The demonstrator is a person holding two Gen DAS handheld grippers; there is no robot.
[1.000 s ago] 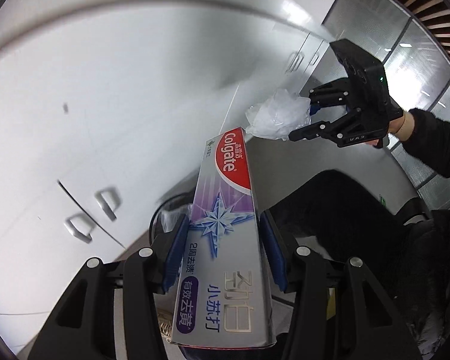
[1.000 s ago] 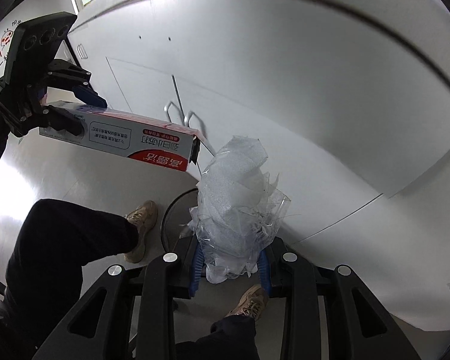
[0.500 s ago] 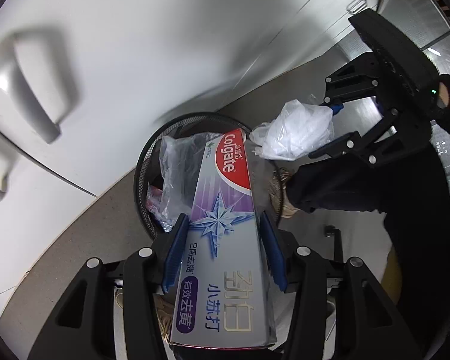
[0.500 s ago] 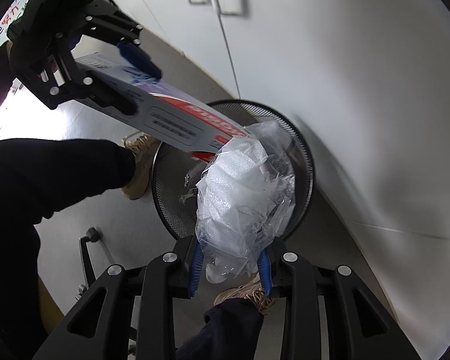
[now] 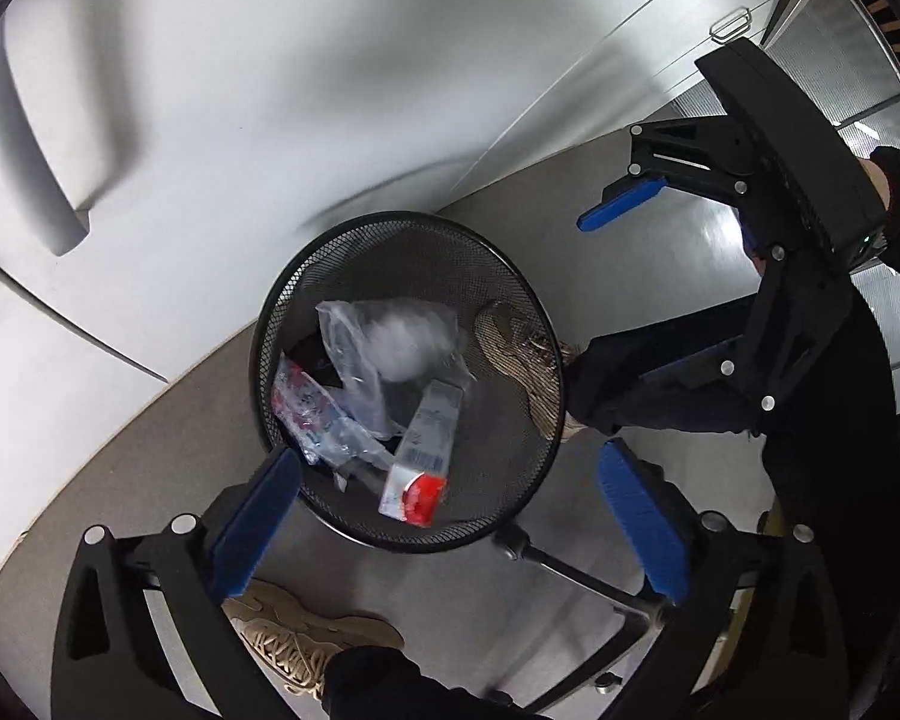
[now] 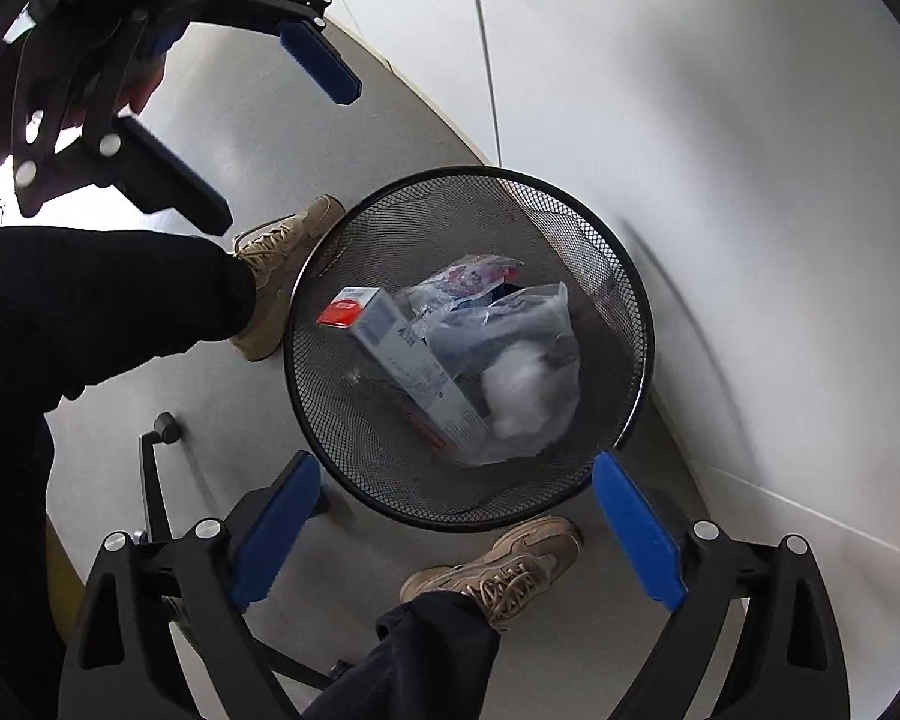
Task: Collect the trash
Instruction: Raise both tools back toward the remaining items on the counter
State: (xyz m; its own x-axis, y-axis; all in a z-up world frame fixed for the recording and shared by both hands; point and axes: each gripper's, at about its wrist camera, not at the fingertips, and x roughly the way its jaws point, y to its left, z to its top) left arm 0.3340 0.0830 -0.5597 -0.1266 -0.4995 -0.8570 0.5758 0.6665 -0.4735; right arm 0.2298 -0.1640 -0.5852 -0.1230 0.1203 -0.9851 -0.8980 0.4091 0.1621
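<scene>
No text is legible. The toothpaste box (image 5: pixel 421 450) in the wire bin (image 5: pixel 510 276) shows a barcode and blurred print only.

We look down on a smooth grey floor (image 5: pixel 426 594) that meets a run of white cabinet doors (image 5: pixel 282 90). A pale bar handle (image 5: pixel 27 138) sits on the nearest door in the left wrist view, and dark seams divide the panels (image 6: pixel 720 120). Farther off, glazed partition panels (image 5: pixel 840 60) catch bright strip reflections. A black chair-base leg with a caster (image 6: pixel 156 450) rests on the floor.
</scene>
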